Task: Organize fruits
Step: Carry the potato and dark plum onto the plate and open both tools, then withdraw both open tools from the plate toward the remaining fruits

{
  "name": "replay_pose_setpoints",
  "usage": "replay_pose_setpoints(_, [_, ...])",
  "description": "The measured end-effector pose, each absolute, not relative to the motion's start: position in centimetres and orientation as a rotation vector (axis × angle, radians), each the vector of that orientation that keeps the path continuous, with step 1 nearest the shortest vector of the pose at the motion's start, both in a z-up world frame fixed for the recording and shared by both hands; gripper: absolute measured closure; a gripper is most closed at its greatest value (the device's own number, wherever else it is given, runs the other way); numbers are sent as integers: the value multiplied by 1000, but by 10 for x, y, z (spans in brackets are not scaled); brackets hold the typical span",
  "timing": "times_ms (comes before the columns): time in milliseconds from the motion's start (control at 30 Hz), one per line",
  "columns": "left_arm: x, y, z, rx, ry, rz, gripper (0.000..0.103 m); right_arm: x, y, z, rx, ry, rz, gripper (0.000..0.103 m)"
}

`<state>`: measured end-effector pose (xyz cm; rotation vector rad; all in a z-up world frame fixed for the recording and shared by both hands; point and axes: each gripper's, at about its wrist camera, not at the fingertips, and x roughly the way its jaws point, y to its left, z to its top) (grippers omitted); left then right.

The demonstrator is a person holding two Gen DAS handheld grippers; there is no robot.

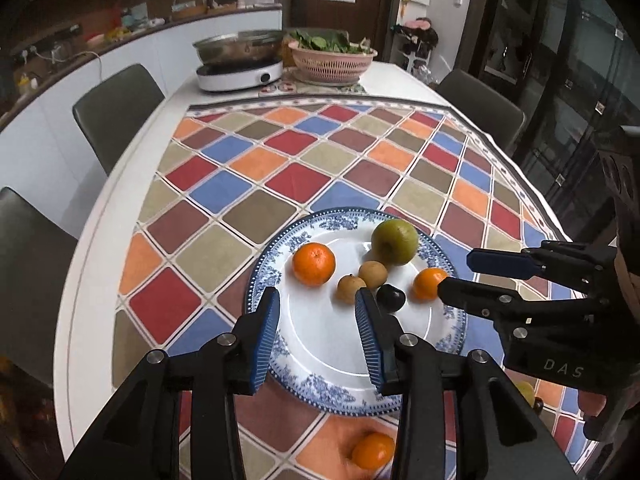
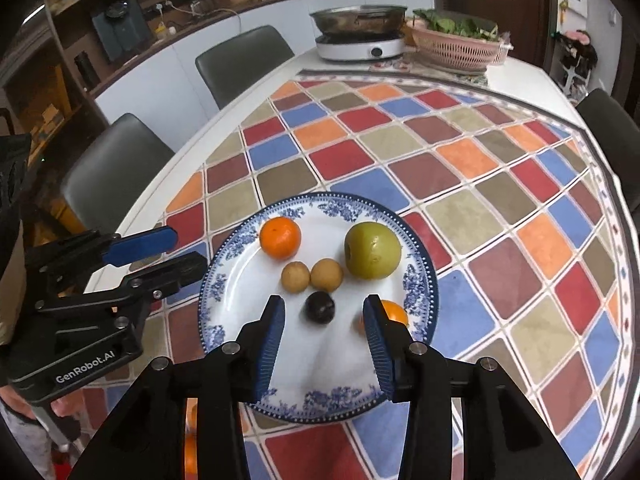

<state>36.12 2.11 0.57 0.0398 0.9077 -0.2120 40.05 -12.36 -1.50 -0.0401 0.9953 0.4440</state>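
A blue-and-white plate [image 1: 320, 384] [image 2: 224, 280] sits on the checkered tablecloth. It holds a green apple [image 1: 395, 241] [image 2: 372, 250], a large orange [image 1: 313, 263] [image 2: 280, 237], two small brown fruits [image 1: 373, 274] [image 2: 295, 277], a dark plum [image 1: 391, 298] [image 2: 319, 307] and a small orange [image 1: 428, 283] [image 2: 394, 312] at the plate's right rim. My left gripper [image 1: 318, 308] [image 2: 184, 252] is open and empty over the plate's near left part. My right gripper [image 2: 324, 312] [image 1: 454, 276] is open and empty, its fingers on either side of the plum, just short of it.
Another orange [image 1: 372, 450] lies on the cloth near the front edge, below the plate; more oranges [image 2: 191, 436] show at lower left. At the table's far end stand an induction cooker with a pot [image 1: 240, 64] and a pink basket of greens [image 1: 332, 60]. Chairs [image 1: 116, 112] line the left side.
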Motion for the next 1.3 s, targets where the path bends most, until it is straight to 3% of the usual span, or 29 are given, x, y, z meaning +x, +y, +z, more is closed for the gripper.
replay_pose_setpoints(433, [293,21,46,27,781,-211,59,337,-138,28,-78,864,379,61])
replay_pose_setpoints(567, [271,19,55,29,737,-210,52,319,-147,34,-72,843,342,61])
replay_pose_setpoints(667, [251,14,59,36,699,-213,43,305,-153,35,-67,838,318,50])
replay_pose_setpoints(1300, [183,7,22,99,758,-158,36,230,-178,23,-129,806,162,50])
